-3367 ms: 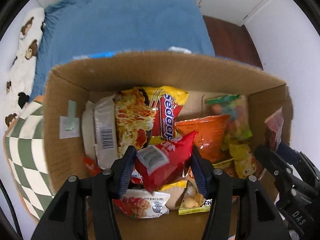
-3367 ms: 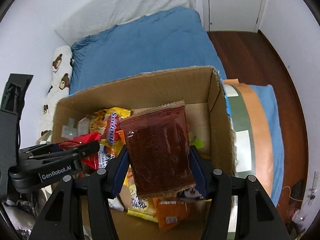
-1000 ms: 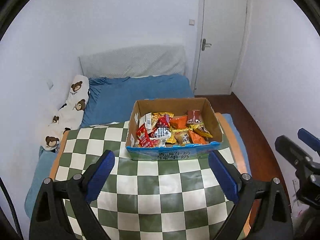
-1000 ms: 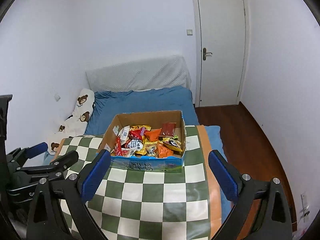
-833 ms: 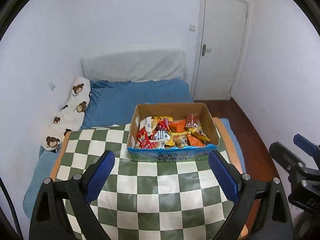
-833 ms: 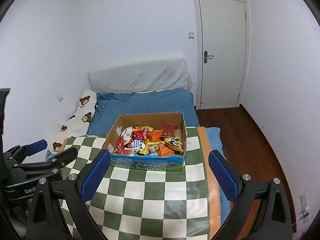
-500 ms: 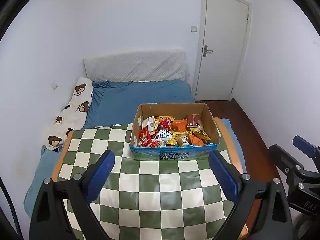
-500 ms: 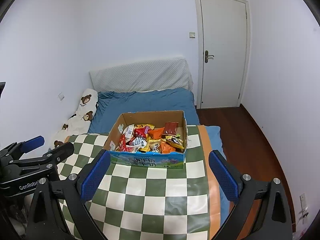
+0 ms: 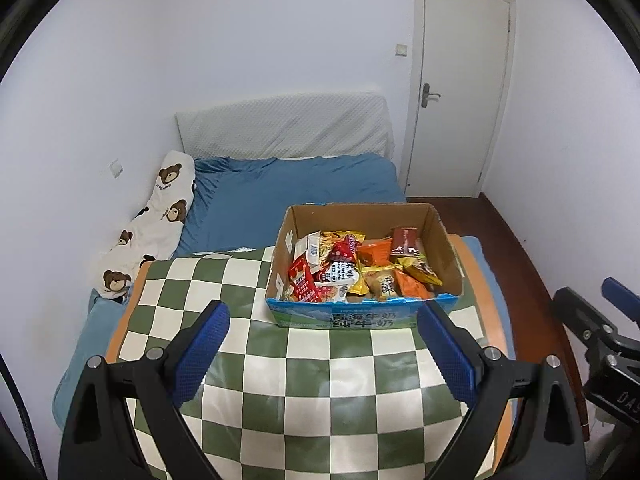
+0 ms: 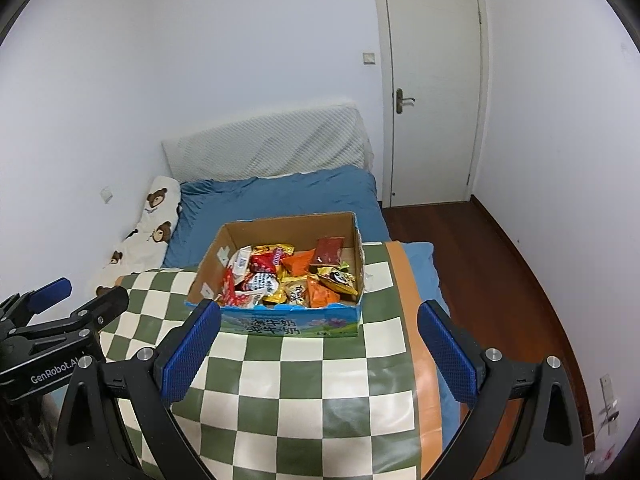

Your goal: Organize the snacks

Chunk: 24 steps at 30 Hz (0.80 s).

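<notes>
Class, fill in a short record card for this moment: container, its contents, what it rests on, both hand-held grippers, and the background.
container: open cardboard box, blue printed front panel
contents: mixed snack packets piled inside
surface: green-and-white checkered cloth
left hand-held gripper: open, holding nothing, back from the box
right hand-held gripper: open, holding nothing, back from the box
background: blue bed, bear-print pillow, closed white door
</notes>
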Each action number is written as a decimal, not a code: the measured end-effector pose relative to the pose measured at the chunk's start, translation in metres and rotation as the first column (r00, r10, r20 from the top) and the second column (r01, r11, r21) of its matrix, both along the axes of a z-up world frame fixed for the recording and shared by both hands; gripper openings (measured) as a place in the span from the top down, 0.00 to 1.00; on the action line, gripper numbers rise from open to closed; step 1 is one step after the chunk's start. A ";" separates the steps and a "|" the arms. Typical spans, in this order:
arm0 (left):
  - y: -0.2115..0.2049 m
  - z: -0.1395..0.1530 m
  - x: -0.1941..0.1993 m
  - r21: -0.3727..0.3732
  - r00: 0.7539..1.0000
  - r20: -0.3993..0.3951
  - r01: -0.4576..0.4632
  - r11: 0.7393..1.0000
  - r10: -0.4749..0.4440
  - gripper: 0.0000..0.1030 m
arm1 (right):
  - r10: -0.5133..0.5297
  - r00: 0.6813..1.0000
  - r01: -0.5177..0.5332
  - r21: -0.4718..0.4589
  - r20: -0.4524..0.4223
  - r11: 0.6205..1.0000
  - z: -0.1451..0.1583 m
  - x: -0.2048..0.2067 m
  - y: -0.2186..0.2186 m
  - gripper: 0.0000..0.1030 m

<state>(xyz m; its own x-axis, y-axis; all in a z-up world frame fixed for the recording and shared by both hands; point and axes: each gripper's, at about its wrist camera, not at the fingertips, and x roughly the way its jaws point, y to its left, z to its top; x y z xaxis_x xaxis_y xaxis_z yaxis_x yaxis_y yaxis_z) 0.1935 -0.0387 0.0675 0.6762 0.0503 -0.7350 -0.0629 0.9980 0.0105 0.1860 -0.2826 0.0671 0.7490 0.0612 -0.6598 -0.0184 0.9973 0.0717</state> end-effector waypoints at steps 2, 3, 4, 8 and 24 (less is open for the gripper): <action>0.000 -0.005 0.009 0.002 1.000 -0.010 -0.002 1.000 0.002 0.07 | -0.010 1.000 0.010 -0.007 -0.002 1.000 -0.004 0.008 0.000 0.02; -0.001 -0.008 0.016 0.007 1.000 -0.017 -0.004 1.000 0.004 0.07 | -0.011 1.000 0.011 -0.006 -0.004 1.000 -0.006 0.014 0.000 0.02; 0.000 -0.011 0.020 0.008 1.000 -0.022 -0.005 1.000 0.005 0.07 | -0.014 1.000 0.014 -0.007 -0.004 1.000 -0.008 0.019 0.000 0.02; 0.001 -0.023 0.040 0.006 0.999 -0.050 -0.013 1.000 0.013 0.07 | -0.027 0.999 0.027 -0.018 -0.022 0.999 -0.018 0.040 0.000 0.02; 0.004 -0.064 0.106 0.009 0.987 -0.162 -0.015 1.000 0.016 0.07 | -0.065 0.991 0.059 -0.053 -0.116 0.997 -0.064 0.110 0.004 0.02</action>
<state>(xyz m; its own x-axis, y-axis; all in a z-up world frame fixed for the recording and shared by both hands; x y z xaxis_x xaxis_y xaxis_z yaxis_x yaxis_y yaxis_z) 0.2995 -0.0350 0.0036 0.5470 0.0657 -0.8345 -0.0753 0.9967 0.0291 0.2960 -0.2789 0.0029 0.6676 -0.0175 -0.7443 0.0492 0.9986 0.0206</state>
